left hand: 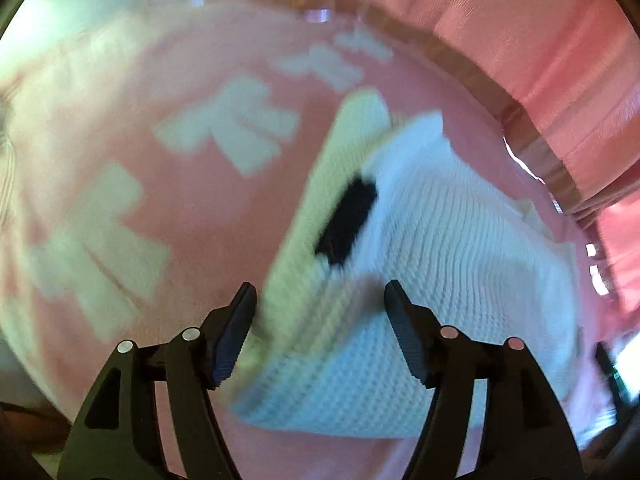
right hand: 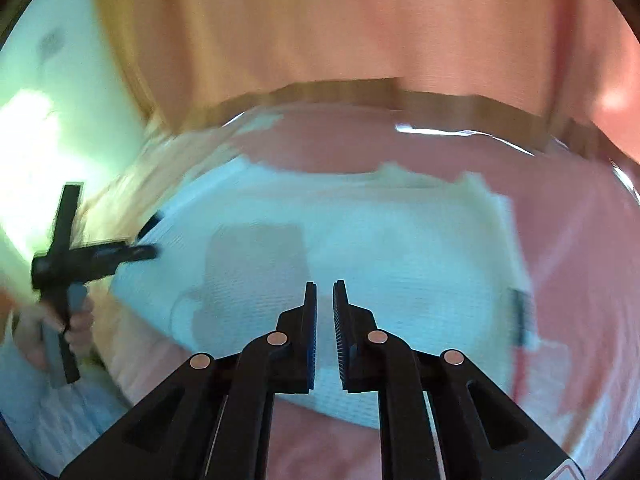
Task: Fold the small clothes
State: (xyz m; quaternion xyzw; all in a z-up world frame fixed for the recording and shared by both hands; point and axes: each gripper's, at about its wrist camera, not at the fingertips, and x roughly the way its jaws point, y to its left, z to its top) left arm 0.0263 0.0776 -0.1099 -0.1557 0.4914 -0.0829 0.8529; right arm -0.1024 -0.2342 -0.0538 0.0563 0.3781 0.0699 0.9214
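Observation:
A white knitted garment [left hand: 440,260] lies folded on a pink cloth [left hand: 200,208] printed with pale shapes. A black patch [left hand: 348,220] shows where its cream-lit fold meets the white part. My left gripper [left hand: 320,292] hovers open just over the garment's near edge, and the knit lies under the gap without being pinched. In the right wrist view the same garment [right hand: 380,260] spreads across the middle. My right gripper [right hand: 325,286] is above it, jaws almost together with only a slit and nothing in them. The left gripper [right hand: 154,236] reaches the garment's left edge there, held by a hand [right hand: 78,328].
A brown table edge [left hand: 480,80] [right hand: 340,92] curves behind the cloth, with pink fabric [left hand: 540,40] hanging beyond it. A small dark tag [right hand: 520,312] sits at the garment's right edge. Bright light falls from the left [right hand: 36,140]. Both views are motion-blurred.

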